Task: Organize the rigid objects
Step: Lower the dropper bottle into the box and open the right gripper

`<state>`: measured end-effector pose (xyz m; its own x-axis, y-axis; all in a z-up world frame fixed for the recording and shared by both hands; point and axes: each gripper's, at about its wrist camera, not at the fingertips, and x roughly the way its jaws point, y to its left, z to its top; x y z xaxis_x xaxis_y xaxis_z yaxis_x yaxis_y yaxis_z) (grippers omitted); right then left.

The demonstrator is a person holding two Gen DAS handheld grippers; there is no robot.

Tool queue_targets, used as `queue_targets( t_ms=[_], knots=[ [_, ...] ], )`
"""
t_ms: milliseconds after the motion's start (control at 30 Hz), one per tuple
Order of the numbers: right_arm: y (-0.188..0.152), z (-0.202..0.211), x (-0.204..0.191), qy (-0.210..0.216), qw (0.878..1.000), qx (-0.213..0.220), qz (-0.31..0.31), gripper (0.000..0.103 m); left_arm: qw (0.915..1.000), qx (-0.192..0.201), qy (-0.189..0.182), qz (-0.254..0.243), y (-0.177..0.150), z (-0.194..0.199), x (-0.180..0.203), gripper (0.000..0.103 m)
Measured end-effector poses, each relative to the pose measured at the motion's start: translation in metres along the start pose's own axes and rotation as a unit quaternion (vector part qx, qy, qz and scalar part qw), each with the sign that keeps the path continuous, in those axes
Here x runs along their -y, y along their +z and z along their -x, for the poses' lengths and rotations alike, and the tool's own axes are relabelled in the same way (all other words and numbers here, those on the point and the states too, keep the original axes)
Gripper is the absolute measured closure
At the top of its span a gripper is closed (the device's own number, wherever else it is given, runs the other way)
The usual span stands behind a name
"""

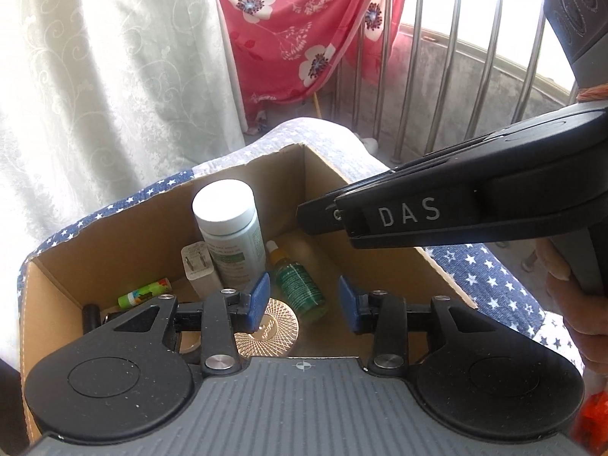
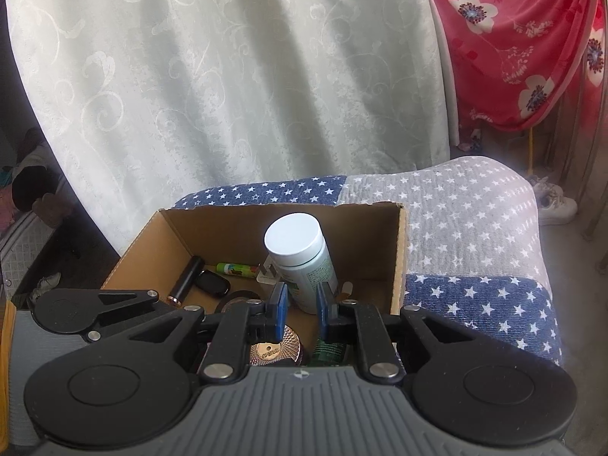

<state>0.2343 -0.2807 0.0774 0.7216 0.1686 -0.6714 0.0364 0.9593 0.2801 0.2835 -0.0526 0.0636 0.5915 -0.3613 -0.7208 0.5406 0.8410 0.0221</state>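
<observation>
An open cardboard box (image 1: 125,235) (image 2: 228,228) holds a white-capped bottle (image 1: 228,224) (image 2: 300,250) standing upright. Beside it are a white charger plug (image 1: 197,269), a green lip balm tube (image 1: 144,292) (image 2: 235,269), a green dropper bottle (image 1: 300,285) lying flat and a gold round compact (image 1: 273,330) (image 2: 273,349). A black tube (image 2: 186,277) and a black oval fob (image 2: 212,283) lie at the box's left. My left gripper (image 1: 306,300) hovers open above the dropper bottle, holding nothing. My right gripper (image 2: 302,304) (image 1: 319,220) is shut and empty over the box.
The box sits on a blue and grey star-patterned blanket (image 1: 494,273) (image 2: 475,304). A pale curtain (image 2: 228,76) hangs behind, with a red floral cloth (image 1: 304,38) and a metal railing (image 1: 456,76) to the right. A person's hand (image 1: 558,266) holds the right gripper's handle.
</observation>
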Motion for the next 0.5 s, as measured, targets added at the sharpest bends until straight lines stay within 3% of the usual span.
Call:
queue_targets(
  t_ms=[500],
  knots=[
    [-0.041,0.071,-0.018,0.046,0.997,0.049,-0.049,0.084,0.9968,0.034,0.03,0.066,-0.045,0.067,-0.034,0.037]
  ],
)
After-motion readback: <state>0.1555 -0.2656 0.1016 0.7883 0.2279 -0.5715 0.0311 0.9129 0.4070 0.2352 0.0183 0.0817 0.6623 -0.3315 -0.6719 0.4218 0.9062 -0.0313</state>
